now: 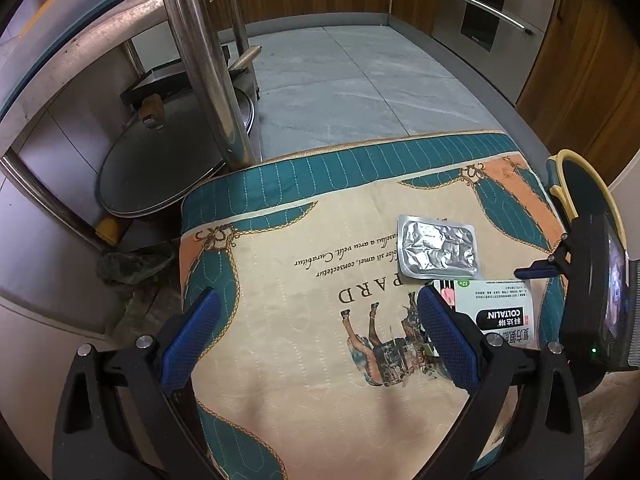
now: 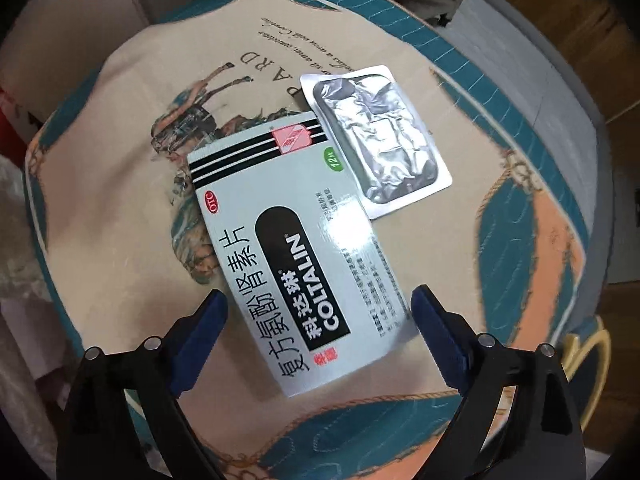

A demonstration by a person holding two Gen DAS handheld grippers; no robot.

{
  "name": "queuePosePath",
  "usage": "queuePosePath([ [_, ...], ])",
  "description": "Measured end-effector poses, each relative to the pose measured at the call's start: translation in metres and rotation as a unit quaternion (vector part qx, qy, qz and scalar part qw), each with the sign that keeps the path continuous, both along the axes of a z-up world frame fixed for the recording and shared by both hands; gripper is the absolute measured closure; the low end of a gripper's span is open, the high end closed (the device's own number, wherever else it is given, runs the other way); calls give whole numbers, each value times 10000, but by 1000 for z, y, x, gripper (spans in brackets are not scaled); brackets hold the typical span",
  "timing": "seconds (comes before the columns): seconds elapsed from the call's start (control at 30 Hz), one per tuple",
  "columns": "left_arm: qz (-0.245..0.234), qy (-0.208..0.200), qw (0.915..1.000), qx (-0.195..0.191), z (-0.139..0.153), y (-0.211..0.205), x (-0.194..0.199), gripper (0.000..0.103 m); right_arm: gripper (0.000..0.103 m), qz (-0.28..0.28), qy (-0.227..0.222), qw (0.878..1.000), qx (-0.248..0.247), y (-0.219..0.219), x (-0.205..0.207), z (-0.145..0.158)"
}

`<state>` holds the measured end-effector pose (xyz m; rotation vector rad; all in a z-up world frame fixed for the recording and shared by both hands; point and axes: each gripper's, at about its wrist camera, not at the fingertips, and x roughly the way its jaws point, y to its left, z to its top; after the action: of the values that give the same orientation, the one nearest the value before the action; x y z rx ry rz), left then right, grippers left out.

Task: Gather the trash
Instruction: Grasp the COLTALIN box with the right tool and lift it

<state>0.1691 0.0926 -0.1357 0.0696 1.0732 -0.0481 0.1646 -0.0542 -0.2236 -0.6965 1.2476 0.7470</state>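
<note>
A white Coltalin medicine box [image 2: 296, 248] lies flat on a printed cushion [image 2: 120, 200]. A crumpled silver blister pack [image 2: 378, 136] lies just beyond it, touching its far corner. My right gripper [image 2: 318, 300] is open, its blue fingers either side of the box's near end, just above it. In the left wrist view the box [image 1: 500, 312] and the blister pack [image 1: 438, 250] lie at the right of the cushion [image 1: 300, 280]. My left gripper [image 1: 318, 308] is open and empty above the cushion's middle. The right gripper's tip [image 1: 536, 270] shows at the right edge.
The cushion sits on a seat with a yellow-rimmed dark chair back [image 1: 588, 208] at the right. A steel post [image 1: 204, 60] and a round metal lid [image 1: 168, 160] stand to the left. Grey tiled floor [image 1: 352, 80] and wooden cabinets [image 1: 580, 60] lie beyond.
</note>
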Motion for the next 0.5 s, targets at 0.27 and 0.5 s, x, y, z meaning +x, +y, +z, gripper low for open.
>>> queuePosePath([
  [0.27, -41, 39, 10000, 35, -2, -2, 2, 6, 26, 16, 284, 9995, 144, 1, 4, 5],
  [0.5, -58, 100, 9999, 52, -5, -11, 8, 6, 28, -460, 61, 9974, 547, -21, 8, 44],
])
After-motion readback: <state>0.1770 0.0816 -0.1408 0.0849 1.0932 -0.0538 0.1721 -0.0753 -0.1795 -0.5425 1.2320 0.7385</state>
